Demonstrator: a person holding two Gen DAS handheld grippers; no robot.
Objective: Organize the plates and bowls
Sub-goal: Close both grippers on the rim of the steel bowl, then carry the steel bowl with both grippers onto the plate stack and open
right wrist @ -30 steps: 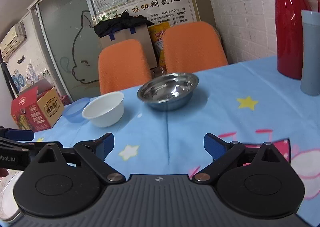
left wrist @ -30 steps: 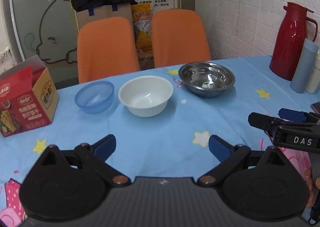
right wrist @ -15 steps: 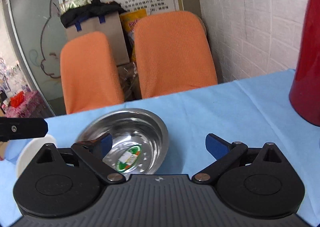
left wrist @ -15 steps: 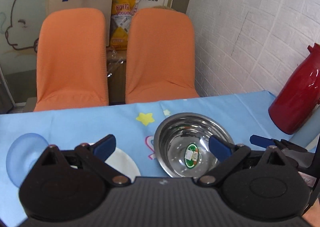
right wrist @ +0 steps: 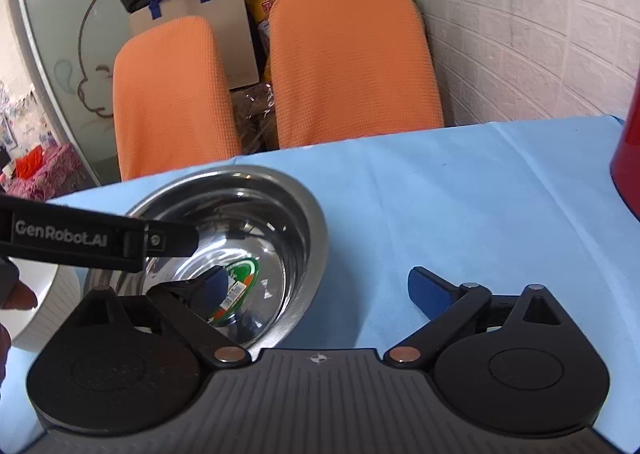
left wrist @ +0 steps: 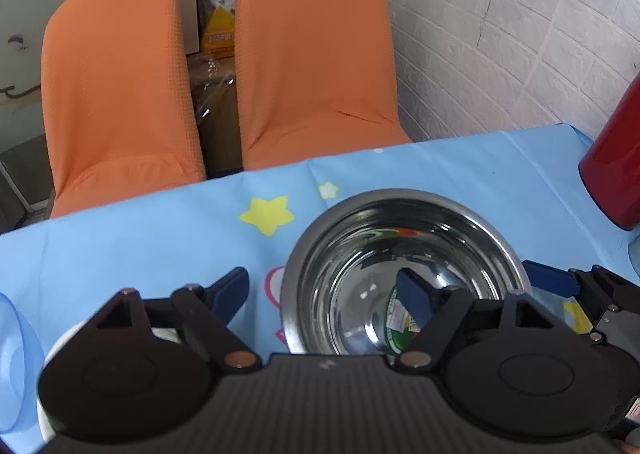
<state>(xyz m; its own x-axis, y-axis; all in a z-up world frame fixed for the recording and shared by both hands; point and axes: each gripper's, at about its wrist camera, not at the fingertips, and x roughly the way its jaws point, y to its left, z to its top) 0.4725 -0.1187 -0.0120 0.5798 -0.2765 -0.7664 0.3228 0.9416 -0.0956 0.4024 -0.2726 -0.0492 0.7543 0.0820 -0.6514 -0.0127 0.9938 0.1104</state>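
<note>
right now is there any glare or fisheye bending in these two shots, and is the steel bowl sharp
Left wrist view: the steel bowl is sharp, with bright window glare on its inner wall; the brick wall lines bow from the fisheye. Right wrist view: glare streaks cross the bowl, the sticker stays readable, and the corners darken.

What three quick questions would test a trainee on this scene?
1. True or false: the left gripper has one finger inside the bowl.
2. What lies on the bowl's bottom?
3. The right gripper is: A open, B shut on the bowl, C out of view.

Key: 1 true; its jaws have just been closing, with the rim between them but not yet pressed. 2 a sticker. 3 A.
</note>
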